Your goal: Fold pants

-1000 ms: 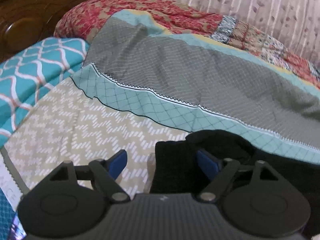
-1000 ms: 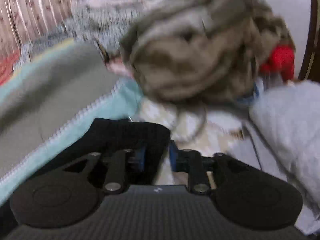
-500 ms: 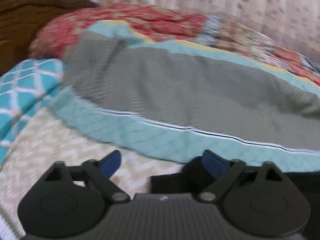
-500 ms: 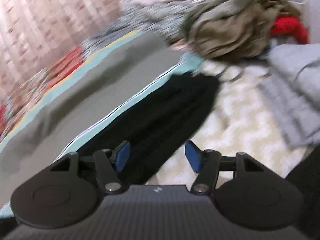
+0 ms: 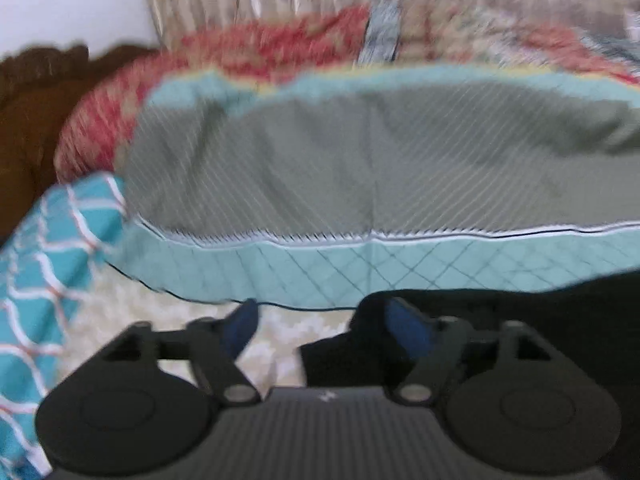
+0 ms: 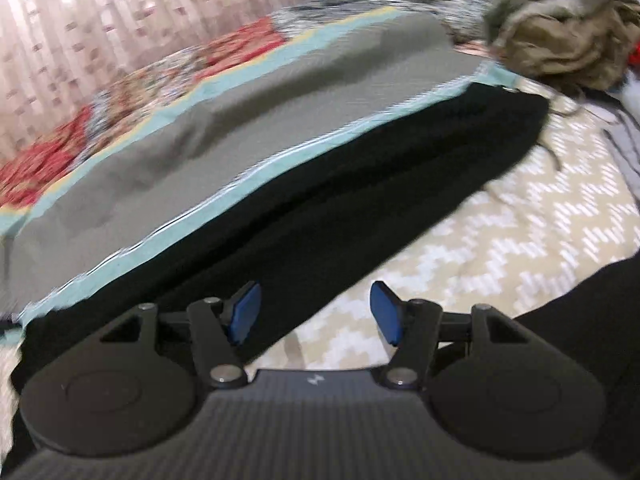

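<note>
Black pants [image 6: 360,196] lie in a long folded strip on the beige zigzag bedspread [image 6: 520,248], along the edge of a grey and teal quilt [image 6: 240,128]. My right gripper [image 6: 316,312] is open and empty, above the near edge of the strip, left pad over the fabric. In the left wrist view one end of the pants [image 5: 500,320] lies at the lower right. My left gripper [image 5: 320,326] is open and empty, its right pad over that end, its left pad over the bedspread [image 5: 160,312].
A teal patterned pillow [image 5: 40,280] lies at the left, a red patterned quilt [image 5: 240,56] and a brown headboard [image 5: 32,100] behind. A heap of olive clothes [image 6: 560,32] and grey folded cloth [image 6: 628,144] lie at the far right. Curtains [image 6: 120,12] hang behind.
My right gripper has opened, let go of the pants end and pulled back, so the whole strip shows. My left gripper has stayed open and shifted a little over its end.
</note>
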